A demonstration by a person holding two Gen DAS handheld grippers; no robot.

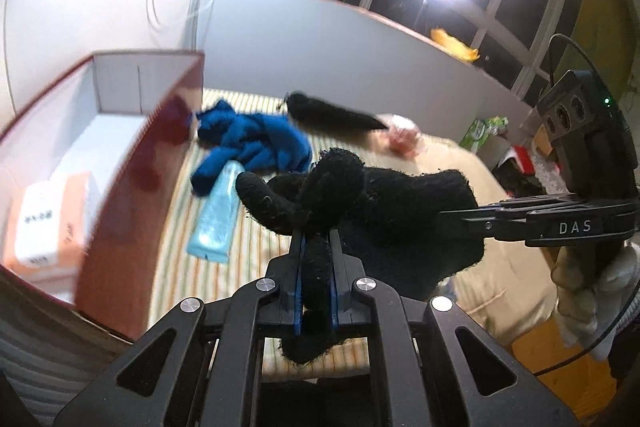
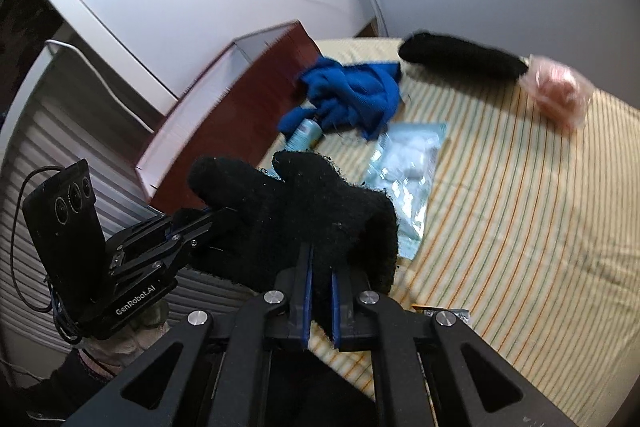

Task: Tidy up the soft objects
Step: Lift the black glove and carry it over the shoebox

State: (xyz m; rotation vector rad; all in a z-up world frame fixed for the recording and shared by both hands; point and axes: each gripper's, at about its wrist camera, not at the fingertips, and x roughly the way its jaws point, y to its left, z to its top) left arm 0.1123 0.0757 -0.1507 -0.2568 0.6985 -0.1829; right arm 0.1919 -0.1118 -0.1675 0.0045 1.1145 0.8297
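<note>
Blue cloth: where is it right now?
The blue cloth lies crumpled on the striped bedsheet, against the red box, left of the long black item, partly covering a light blue tube.

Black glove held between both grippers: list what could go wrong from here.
1. The left gripper pinches only one knit finger of the black glove; pulling could stretch it or let it slip out.
2. The right gripper holds just the cuff edge, so the glove may sag onto the blue cloth.
3. The red box wall stands close; a swing could knock it.
</note>
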